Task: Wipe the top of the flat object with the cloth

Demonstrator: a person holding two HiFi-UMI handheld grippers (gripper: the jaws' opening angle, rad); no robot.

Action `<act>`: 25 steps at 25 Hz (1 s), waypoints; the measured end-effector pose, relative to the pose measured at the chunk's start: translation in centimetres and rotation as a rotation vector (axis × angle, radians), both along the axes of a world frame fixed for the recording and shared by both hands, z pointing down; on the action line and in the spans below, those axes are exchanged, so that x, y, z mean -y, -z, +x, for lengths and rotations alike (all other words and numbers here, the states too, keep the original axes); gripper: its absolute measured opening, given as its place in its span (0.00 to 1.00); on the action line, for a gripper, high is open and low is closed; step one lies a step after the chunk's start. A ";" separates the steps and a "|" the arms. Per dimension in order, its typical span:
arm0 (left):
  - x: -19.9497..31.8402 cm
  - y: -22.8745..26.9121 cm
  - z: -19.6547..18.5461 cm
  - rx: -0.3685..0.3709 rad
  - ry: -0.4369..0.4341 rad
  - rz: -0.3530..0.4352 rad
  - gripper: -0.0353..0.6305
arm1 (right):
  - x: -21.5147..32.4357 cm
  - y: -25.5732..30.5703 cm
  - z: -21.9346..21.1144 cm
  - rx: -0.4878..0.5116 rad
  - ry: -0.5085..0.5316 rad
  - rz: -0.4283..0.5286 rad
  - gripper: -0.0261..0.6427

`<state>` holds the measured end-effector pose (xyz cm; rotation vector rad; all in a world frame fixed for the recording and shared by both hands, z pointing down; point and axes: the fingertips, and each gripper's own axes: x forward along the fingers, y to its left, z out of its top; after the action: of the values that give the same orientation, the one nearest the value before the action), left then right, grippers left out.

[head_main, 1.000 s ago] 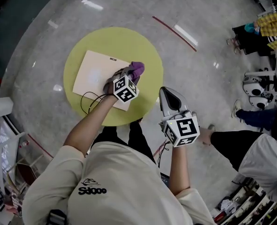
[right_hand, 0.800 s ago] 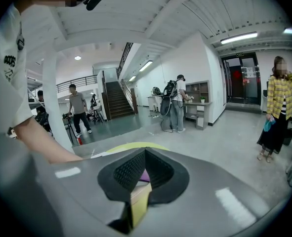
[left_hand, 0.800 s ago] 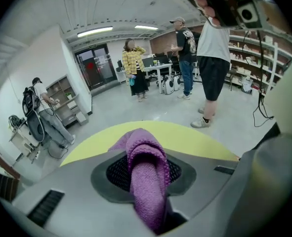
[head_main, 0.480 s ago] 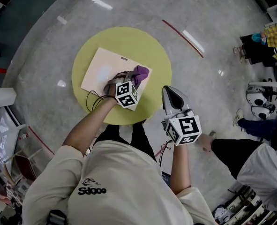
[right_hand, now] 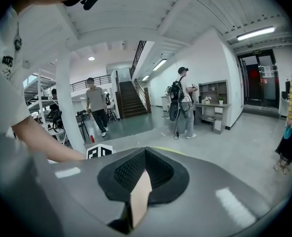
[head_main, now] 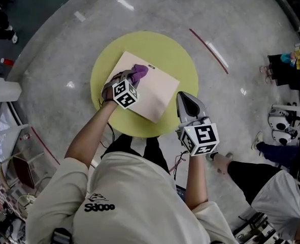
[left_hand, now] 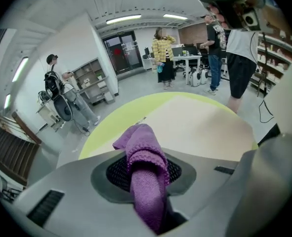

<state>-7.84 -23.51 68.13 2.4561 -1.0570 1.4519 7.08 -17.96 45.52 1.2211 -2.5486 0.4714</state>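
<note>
A beige flat board [head_main: 157,93] lies on the round yellow-green table [head_main: 180,60]. My left gripper [head_main: 131,77] is shut on a purple cloth [head_main: 138,71], which rests on the board's far left part. In the left gripper view the cloth [left_hand: 145,164] bulges out between the jaws, with the board [left_hand: 197,125] stretching ahead. My right gripper [head_main: 185,101] hovers at the table's near right edge, beside the board, shut with nothing in it. In the right gripper view only a thin beige sliver shows between the jaws of the right gripper [right_hand: 138,201].
The table stands on a grey polished floor with a red line [head_main: 208,49]. A black cable [head_main: 110,132] hangs by the table's near left edge. People [head_main: 292,60] stand at the far right, another person's legs [head_main: 256,169] at the near right. Shelving [head_main: 7,174] is on the left.
My left gripper has dragged the purple cloth across the board from its right edge to its far left part. The right gripper has stayed beside the table.
</note>
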 end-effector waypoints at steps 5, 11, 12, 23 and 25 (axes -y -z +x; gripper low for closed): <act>0.8 -0.1 -5.8 -0.002 0.140 -0.011 0.20 | 0.0 0.2 -2.1 0.001 0.024 0.003 0.05; 1.2 -0.2 -10.9 0.023 0.296 -0.018 0.20 | -0.2 0.4 -2.8 -0.010 0.028 0.005 0.05; 1.1 -0.2 -11.0 0.020 0.306 -0.019 0.20 | -0.3 0.4 -2.7 -0.014 0.026 0.005 0.05; -1.7 0.1 -4.6 -0.013 0.235 0.003 0.20 | -1.7 0.6 0.9 -0.019 -0.015 0.009 0.05; -2.5 0.2 -2.3 -0.024 0.196 0.001 0.20 | -2.1 0.6 1.7 -0.017 -0.025 0.007 0.05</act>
<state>-10.18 -21.01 67.97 2.2891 -1.2531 1.3591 8.76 -15.86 44.97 1.2553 -2.5256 0.4553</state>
